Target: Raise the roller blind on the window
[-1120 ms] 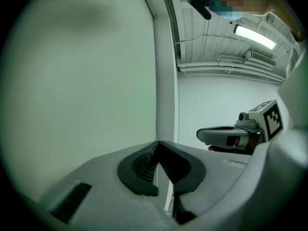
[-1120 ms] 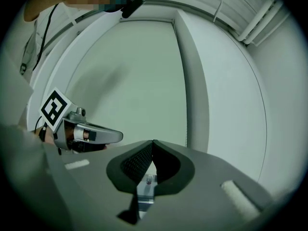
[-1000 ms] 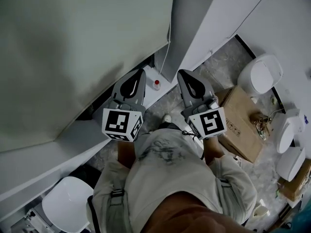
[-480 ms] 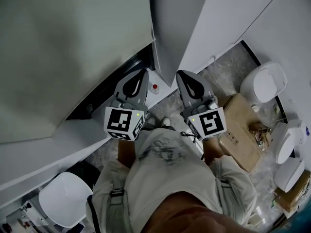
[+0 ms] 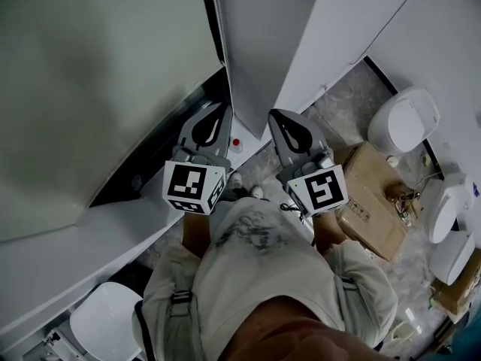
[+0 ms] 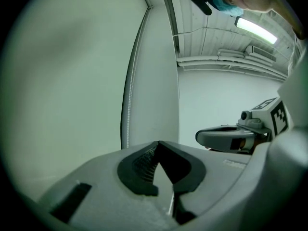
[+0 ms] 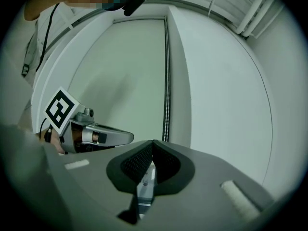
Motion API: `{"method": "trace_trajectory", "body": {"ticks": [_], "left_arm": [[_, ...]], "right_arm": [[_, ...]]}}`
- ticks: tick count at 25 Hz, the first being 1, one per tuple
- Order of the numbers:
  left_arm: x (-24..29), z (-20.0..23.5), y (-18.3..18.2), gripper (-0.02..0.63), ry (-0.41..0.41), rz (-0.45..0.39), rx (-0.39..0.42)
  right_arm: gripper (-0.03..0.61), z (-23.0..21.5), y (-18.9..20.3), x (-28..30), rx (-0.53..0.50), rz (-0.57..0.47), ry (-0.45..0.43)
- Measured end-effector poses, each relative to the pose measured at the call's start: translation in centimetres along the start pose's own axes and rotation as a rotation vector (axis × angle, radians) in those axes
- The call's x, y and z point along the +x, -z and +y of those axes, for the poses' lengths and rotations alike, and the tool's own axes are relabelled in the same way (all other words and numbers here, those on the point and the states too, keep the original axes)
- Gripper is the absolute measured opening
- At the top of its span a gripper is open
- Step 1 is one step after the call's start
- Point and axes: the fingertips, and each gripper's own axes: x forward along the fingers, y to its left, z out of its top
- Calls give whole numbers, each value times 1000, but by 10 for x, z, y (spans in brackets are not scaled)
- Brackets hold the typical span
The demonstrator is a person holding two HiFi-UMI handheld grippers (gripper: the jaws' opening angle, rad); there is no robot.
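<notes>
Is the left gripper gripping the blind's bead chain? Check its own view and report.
No: the left gripper has its jaws closed on nothing; the bead chain hangs beyond them.

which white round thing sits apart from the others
The white round thing at lower left, alone left of the person; the other three cluster at right by the cardboard box.

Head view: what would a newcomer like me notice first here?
The left gripper and right gripper, each bearing a black-and-white marker cube, point forward side by side, jaws together and empty. The pale roller blind fills the upper left; a cardboard box lies on the floor at right.
</notes>
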Motion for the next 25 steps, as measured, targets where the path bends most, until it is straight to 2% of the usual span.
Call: {"method": "trace_trajectory", "body": {"ticks": [14,25], "left_arm": [[54,53,0,6,107,-6,-21],[96,80,-6,6,144,-20,6]], "right_arm": [[11,-13,8,55,-24,42,111],[11,-27,17,84,-11,78,166]]}}
